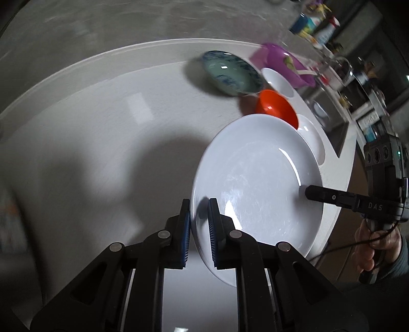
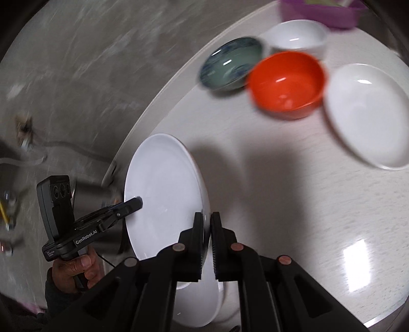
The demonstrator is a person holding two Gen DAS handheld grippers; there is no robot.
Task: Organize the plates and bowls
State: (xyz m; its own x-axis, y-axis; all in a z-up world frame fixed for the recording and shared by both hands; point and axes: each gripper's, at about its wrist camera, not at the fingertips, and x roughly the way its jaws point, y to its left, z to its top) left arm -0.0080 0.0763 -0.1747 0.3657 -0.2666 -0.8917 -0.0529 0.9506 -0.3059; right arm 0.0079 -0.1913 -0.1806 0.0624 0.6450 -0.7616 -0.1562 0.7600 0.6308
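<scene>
A large white plate [image 1: 255, 178] is held tilted above the round white table [image 1: 102, 122]. My left gripper [image 1: 199, 204] is shut on its near rim. My right gripper [image 2: 207, 217] is shut on the opposite rim of the same plate [image 2: 163, 184]. Each gripper shows in the other's view: the right one [image 1: 306, 191], the left one [image 2: 139, 201]. Beyond stand an orange bowl [image 2: 286, 81], a blue-green patterned bowl [image 2: 230, 63], a small white bowl [image 2: 296, 35] and a white oval dish [image 2: 368, 115]. They also show in the left wrist view: the orange bowl [image 1: 276, 107] and the patterned bowl [image 1: 230, 74].
A purple container [image 1: 288, 63] stands at the table's far side, also in the right wrist view [image 2: 319, 12]. Bottles and clutter [image 1: 314, 25] line a counter behind. Grey floor [image 2: 76, 76] lies past the table edge.
</scene>
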